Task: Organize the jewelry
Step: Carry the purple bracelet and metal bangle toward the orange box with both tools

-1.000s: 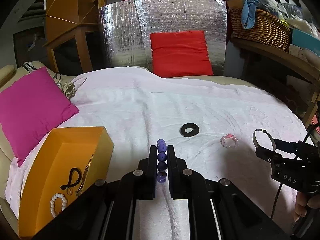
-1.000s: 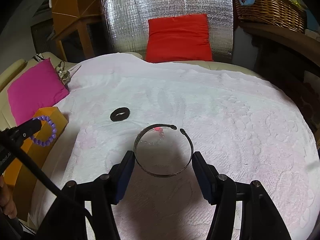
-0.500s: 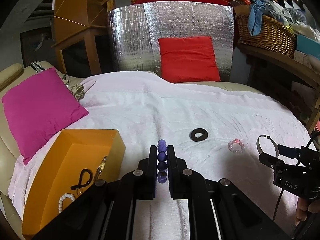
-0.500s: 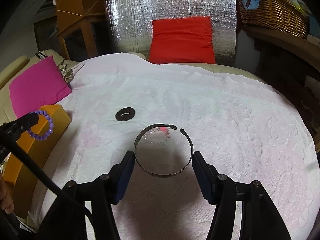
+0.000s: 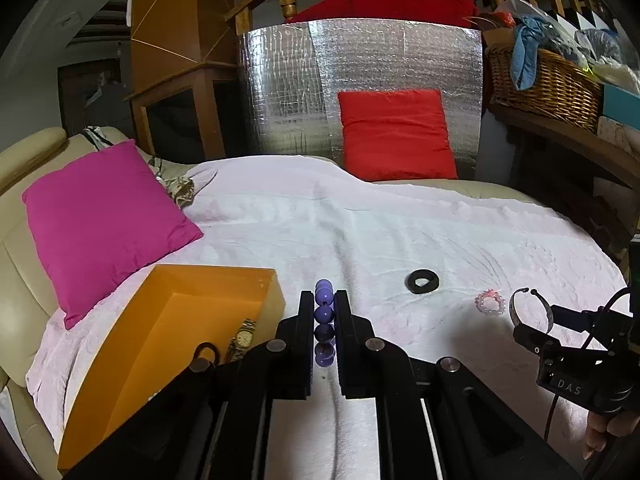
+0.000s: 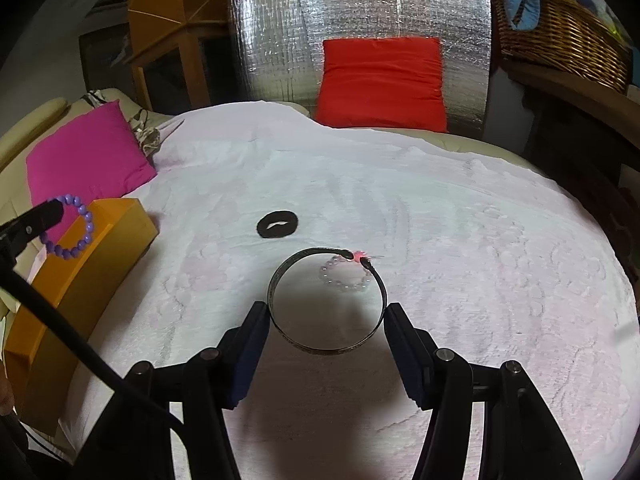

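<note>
- A magenta cushion lay at the far left on the white towel that covered the couch.
- Just right of it stood the orange box, open at the top, with a gold wristwatch and a black loop showing inside; the rest of its floor was hidden behind the left gripper's body.
- The left gripper was clamped edge-on over the purple bead bracelet, held in the air just right of the box wall. From the right wrist view the bracelet hung as a full ring below the fingertip. I judged it light, floppy on its cord and made of smooth round beads, so a pinch across a bead could roll; gripping squarely on two neighbouring beads looked safest.
- A black ring-shaped band lay flat on the towel, apart from everything; it looked soft and easy to pinch across its rim.
- A small clear-bead bracelet with a pink accent lay on the towel nearby, light and loose, best pinched across one side of the loop.
- The right gripper stood half-wide, its pads pressed on opposite sides of the open metal bangle, held clear of the towel. It looked stiff, thin and slick, and likely to spring or twist if squeezed near its open ends.
</note>
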Available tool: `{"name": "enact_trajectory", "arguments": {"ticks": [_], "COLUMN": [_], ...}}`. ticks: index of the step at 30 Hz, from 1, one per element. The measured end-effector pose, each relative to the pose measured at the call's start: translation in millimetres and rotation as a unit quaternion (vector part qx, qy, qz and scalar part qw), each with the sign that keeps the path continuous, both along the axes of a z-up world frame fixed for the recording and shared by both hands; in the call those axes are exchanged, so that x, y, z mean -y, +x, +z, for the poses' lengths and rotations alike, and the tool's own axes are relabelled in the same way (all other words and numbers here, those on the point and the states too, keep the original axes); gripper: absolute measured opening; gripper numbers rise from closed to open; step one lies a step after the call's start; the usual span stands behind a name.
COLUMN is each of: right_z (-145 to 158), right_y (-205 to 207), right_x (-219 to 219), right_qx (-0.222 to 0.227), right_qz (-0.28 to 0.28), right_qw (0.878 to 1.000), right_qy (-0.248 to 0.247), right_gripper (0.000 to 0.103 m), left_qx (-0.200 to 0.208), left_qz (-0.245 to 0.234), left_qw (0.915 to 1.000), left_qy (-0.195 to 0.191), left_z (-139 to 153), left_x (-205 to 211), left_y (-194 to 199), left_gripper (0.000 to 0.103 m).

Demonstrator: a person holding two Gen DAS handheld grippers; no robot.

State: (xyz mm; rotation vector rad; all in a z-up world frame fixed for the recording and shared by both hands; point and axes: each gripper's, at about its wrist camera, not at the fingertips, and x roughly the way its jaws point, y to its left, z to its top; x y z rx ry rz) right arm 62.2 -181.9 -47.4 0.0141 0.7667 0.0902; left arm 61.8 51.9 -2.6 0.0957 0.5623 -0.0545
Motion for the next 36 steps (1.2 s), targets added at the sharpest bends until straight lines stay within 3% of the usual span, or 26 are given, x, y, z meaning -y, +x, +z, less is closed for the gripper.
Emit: {"name": "enact_trajectory", "arguments": {"ticks": [14,23,30,36], "right_z": [4,35,63,61], "right_y": [-8,-18,3,34], "right_x": [-28,-71,-159,-244], "right_qx": [0.012,0.056,0.053,-0.001], "right_qz": [0.020,0.054,0.134,0.207], "right_qw": [1.000,0.997,0.990,0.978], "right_qy": [-0.005,-0.022,0.000,0.020], "right_gripper": [0.062,0.062,0.062,0.062], "left_qx": [0.024,0.051,-0.004,-0.065], "left_qz": [0.031,0.127,0.210,0.226], "left_qw": [0.9990,0.9895,0.9755,0.9689], "left_qy": [-0.022,-0.047,-0.065,-0.077], "left_z": [9,17,-6,-36], "left_x": [-39,-118,-189,-220], "left_y": [-14,-27,-23,-28], "left_gripper": [0.010,0.010,0.010,0.010]}}
